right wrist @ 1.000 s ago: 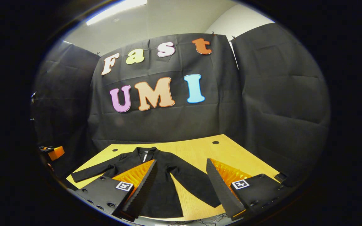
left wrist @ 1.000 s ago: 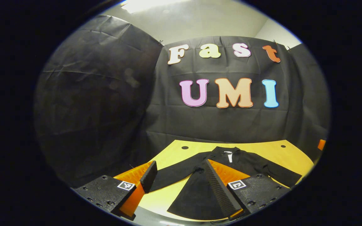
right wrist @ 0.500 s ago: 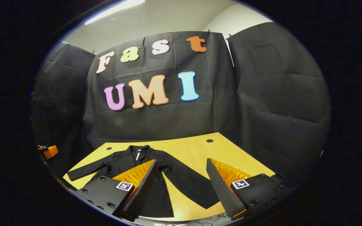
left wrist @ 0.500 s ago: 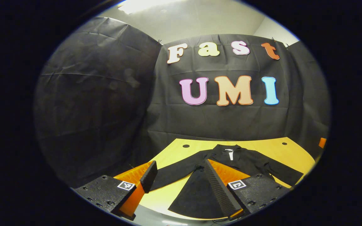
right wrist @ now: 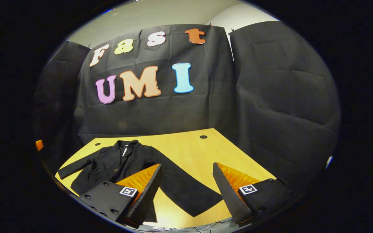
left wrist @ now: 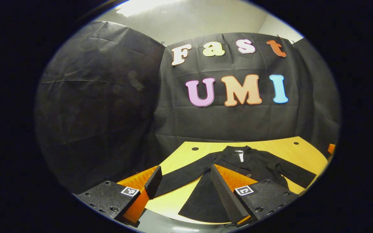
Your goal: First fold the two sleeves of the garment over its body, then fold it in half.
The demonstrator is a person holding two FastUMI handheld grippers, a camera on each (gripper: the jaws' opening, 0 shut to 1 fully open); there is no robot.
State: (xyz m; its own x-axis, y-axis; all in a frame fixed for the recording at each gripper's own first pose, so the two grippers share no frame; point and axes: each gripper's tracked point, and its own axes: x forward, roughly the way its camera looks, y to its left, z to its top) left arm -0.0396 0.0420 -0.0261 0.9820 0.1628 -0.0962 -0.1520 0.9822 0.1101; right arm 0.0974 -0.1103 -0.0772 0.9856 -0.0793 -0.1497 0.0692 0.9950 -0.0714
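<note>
Lying flat on the table (left wrist: 180, 197), the garment (left wrist: 254, 163) is a dark long-sleeved jacket with its collar toward the far edge and its hem toward the near edge. Both sleeves are spread outward and downward from the shoulders; neither is folded over the body.

Left gripper view: the left gripper (left wrist: 186, 187) is released, with its two fingers standing wide apart and nothing between them. It hovers at the near left part of the table. The left sleeve (left wrist: 183, 176) runs diagonally across the gap between the fingers, farther off than the fingertips, and no contact with it is visible. The right-hand finger overlaps the lower body of the garment in this view. Whether it touches the cloth cannot be told.

Right gripper view: the right gripper (right wrist: 188, 191) is also released, fingers wide apart and empty. It hovers at the near right part of the table. The right sleeve (right wrist: 186, 191) extends from the shoulder toward the near right, and its cuff end lies in the gap between the fingers, on the bare wood. No finger presses on it.

Two round holes (right wrist: 203, 137) sit in the tabletop near its far edge, one to each side of the collar (right wrist: 126, 144).
</note>
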